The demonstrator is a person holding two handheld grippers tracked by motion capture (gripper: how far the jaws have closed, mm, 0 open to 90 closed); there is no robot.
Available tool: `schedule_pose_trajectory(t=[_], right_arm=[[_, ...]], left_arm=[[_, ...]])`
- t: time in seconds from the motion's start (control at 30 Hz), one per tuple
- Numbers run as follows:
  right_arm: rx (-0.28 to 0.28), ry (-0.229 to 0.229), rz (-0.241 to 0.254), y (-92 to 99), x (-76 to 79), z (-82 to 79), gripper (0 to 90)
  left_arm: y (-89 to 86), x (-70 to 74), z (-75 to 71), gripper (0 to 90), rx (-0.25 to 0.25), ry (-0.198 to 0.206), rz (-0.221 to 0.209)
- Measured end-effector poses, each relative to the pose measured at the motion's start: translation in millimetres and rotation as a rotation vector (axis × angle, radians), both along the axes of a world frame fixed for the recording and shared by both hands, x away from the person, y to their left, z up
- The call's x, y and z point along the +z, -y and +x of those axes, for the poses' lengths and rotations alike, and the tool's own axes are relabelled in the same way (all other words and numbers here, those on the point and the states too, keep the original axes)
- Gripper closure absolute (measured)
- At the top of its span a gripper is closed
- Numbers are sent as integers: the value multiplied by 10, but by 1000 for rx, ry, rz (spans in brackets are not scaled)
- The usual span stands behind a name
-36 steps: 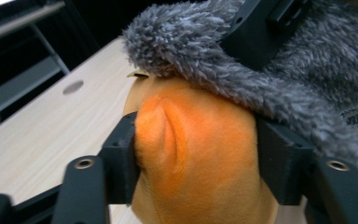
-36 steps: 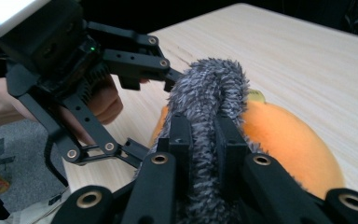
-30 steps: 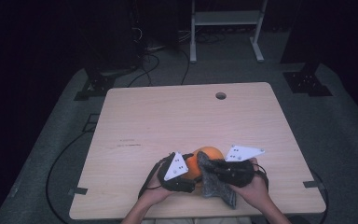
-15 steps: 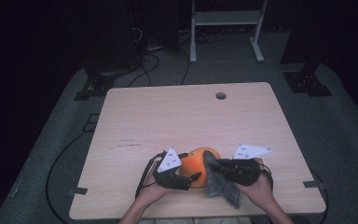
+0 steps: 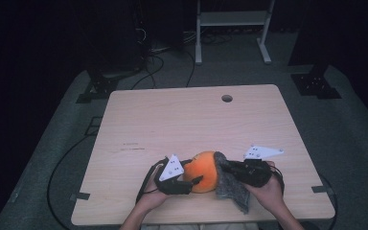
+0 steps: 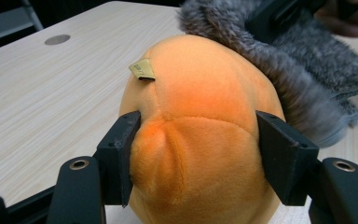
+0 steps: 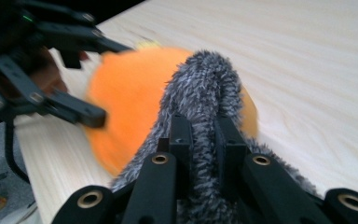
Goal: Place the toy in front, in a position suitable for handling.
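Orange plush ball (image 5: 205, 171) sits near the tabletop (image 5: 182, 120) edge — my left tongs (image 6: 198, 158) have just closed, squeezing it steady, while right tongs (image 7: 204, 140) pinch the grey furry cloth (image 7: 205, 88) over it.

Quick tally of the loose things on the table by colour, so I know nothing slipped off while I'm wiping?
Orange: 1, the plush toy, between the left gripper's jaws
Grey: 1, the fuzzy cloth, pinched by the right gripper and draped on the plush toy
Total: 2
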State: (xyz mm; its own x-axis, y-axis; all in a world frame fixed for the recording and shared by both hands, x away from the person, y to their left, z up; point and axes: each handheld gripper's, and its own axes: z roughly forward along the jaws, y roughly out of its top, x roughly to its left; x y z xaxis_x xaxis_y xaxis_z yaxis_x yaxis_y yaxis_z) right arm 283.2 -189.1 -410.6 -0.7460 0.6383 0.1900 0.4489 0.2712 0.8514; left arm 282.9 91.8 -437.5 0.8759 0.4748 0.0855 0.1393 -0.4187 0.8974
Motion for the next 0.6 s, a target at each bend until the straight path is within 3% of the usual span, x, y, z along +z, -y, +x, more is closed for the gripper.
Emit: schedule_pose_trajectory(t=[0.07, 0.17, 0.33, 0.43, 0.5, 0.6], right_arm=[[35, 34, 21, -80, 68, -49, 795], [52, 60, -2, -157, 76, -66, 794], [-2, 26, -30, -23, -21, 34, 794], [-32, -18, -34, 71, -92, 89, 794], [-31, -38, -1, 91, -87, 97, 794], [-3, -8, 40, 27, 0, 57, 793]], left_arm=[[1, -3, -1, 357, -3, 5, 1], [-29, -9, 5, 356, -2, -2, -2], [-86, -20, 34, 354, -10, -17, -13], [-106, -23, 41, 355, -16, -25, -16], [-96, -27, 41, 355, -18, -22, -13], [-70, -39, 40, 355, -22, -12, -17]])
